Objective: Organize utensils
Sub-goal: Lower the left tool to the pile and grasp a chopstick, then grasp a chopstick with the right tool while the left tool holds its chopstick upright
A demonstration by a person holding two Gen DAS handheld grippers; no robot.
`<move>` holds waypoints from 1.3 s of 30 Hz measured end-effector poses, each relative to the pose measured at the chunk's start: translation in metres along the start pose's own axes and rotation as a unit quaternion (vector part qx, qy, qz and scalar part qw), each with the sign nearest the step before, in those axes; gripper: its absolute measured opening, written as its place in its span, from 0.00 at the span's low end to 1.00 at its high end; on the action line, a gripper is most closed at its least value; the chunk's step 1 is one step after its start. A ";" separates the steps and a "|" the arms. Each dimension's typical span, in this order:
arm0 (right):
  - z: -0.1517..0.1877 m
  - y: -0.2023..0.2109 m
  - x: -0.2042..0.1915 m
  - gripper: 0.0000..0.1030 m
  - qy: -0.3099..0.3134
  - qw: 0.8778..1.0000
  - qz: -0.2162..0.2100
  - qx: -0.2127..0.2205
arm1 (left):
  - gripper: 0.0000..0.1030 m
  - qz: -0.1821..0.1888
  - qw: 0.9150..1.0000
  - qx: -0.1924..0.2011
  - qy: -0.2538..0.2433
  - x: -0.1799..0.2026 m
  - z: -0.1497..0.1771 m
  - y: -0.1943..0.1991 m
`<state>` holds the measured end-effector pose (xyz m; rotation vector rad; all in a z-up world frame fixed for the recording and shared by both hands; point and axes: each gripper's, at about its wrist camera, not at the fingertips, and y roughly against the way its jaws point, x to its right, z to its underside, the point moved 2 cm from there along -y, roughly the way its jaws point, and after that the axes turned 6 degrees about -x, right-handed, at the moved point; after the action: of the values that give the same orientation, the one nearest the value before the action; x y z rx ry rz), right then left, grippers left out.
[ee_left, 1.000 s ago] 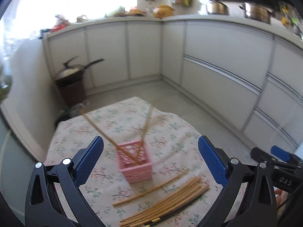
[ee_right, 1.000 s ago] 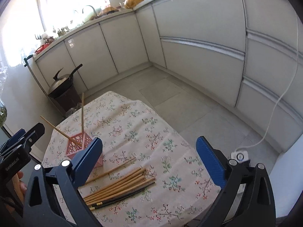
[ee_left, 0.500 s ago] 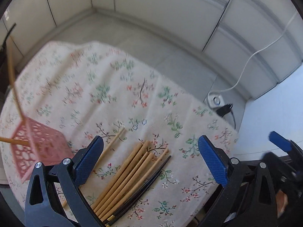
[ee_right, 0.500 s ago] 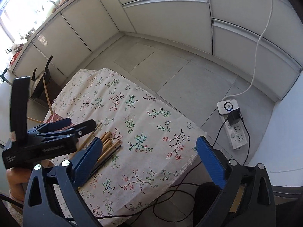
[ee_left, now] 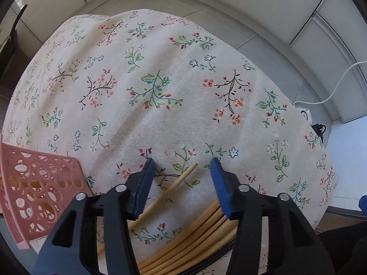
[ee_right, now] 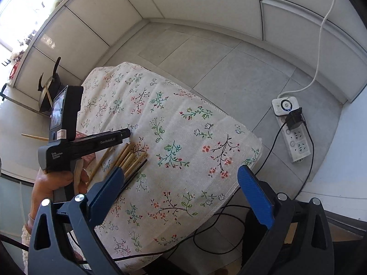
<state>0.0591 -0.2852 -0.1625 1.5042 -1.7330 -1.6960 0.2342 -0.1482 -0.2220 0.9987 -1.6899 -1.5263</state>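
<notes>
Left hand-held gripper [ee_left: 182,162]: pointed steeply down at the surface [ee_left: 160,73], jaws closing, pads not yet pressing; a lone chopstick [ee_left: 174,185] lay between them.
Lone chopstick: flat on the cloth, long axis running from the jaws' near left to far right, tip ahead; probably singled out because it lay apart.
Bundle [ee_left: 197,233]: under the right jaw, side by side, parallel to the loner.
Basket [ee_left: 34,188]: left of the jaws, likely the destination.
Right hand-held gripper [ee_right: 181,183]: jaws wide apart, empty, hovering right of the bundle, likely waiting.
</notes>
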 end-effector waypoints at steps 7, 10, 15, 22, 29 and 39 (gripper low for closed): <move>0.001 -0.003 -0.003 0.93 0.004 1.000 -0.003 -0.011 | 0.15 -0.008 1.000 -0.005 0.005 -0.008 0.015 0.003; 0.002 -0.008 -0.003 0.93 -0.004 1.000 -0.004 -0.021 | 0.12 -0.015 1.000 0.016 0.014 -0.006 0.030 0.011; 0.000 -0.029 -0.005 0.93 -0.042 0.997 -0.029 -0.055 | 0.10 -0.036 0.997 0.066 0.017 -0.003 0.064 0.042; -0.009 -0.074 -0.027 0.77 -0.090 0.986 -0.077 -0.116 | 0.04 -0.026 0.987 0.154 0.041 -0.007 0.123 0.123; -0.019 -0.103 -0.057 0.33 -0.085 0.983 -0.089 -0.137 | 0.04 0.007 0.971 0.232 0.066 -0.004 0.172 0.181; -0.024 -0.125 -0.066 0.14 -0.103 0.983 -0.076 -0.135 | 0.04 0.031 0.960 0.271 0.065 -0.015 0.194 0.205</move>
<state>0.1625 -0.2163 -0.2347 1.4112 -1.4326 -2.1332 0.0523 -0.0305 -0.0406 1.2706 -2.0683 -0.9418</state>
